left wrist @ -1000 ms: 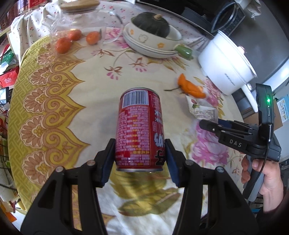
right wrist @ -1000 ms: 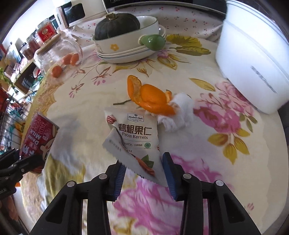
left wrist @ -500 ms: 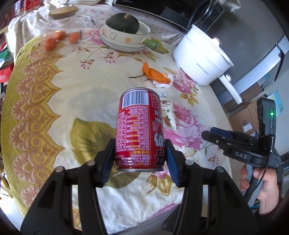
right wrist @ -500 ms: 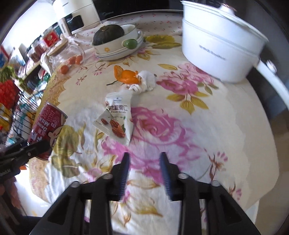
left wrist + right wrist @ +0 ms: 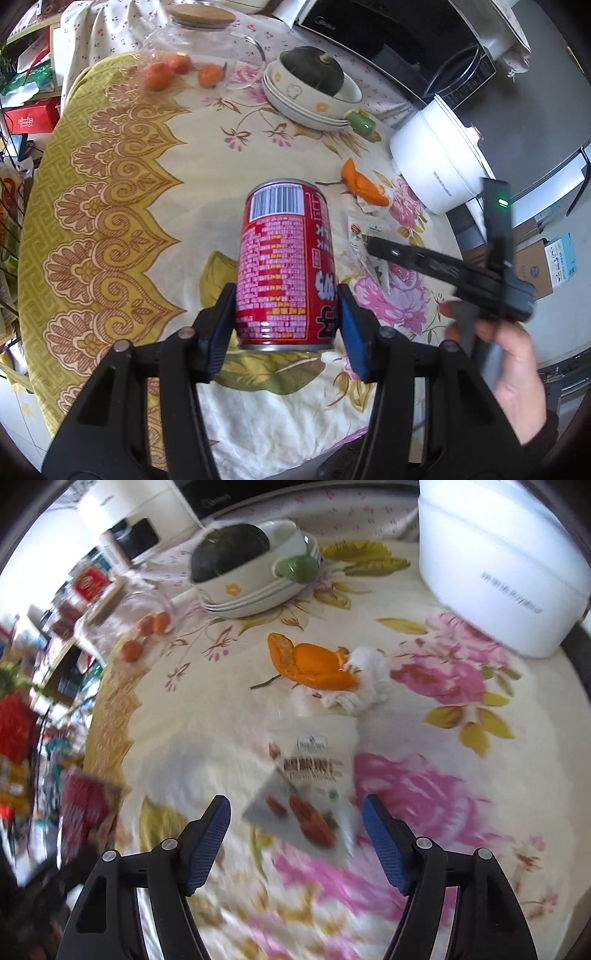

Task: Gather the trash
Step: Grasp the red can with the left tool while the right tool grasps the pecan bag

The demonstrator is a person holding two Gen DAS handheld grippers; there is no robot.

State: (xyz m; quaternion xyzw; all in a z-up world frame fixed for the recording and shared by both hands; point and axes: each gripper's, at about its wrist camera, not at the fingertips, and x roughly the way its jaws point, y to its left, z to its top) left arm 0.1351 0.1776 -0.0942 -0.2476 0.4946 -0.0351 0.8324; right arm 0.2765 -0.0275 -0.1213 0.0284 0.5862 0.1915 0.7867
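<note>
A red can [image 5: 286, 264], barcode up, lettering too skewed to be read, is clamped upright in the left gripper [image 5: 284, 328], above the tablecloth [image 5: 122, 206]. Right gripper [image 5: 295, 843] jaws, just opened wide, are spread w/ nothing pinched; snack packet [image 5: 308, 786] lies flat betw. & just beyond them, print blurred. Orange peel [image 5: 314, 664] & tissue [image 5: 364, 685] lie farther off.

Round floral-clothed table [image 5: 122, 206], daylit kitchen

Floral tablecloth [image 5: 155, 206], green squash [image 5: 312, 72] in stacked bowls [image 5: 295, 99], white pot [image 5: 439, 166], lidded glass jar [image 5: 192, 48]
</note>
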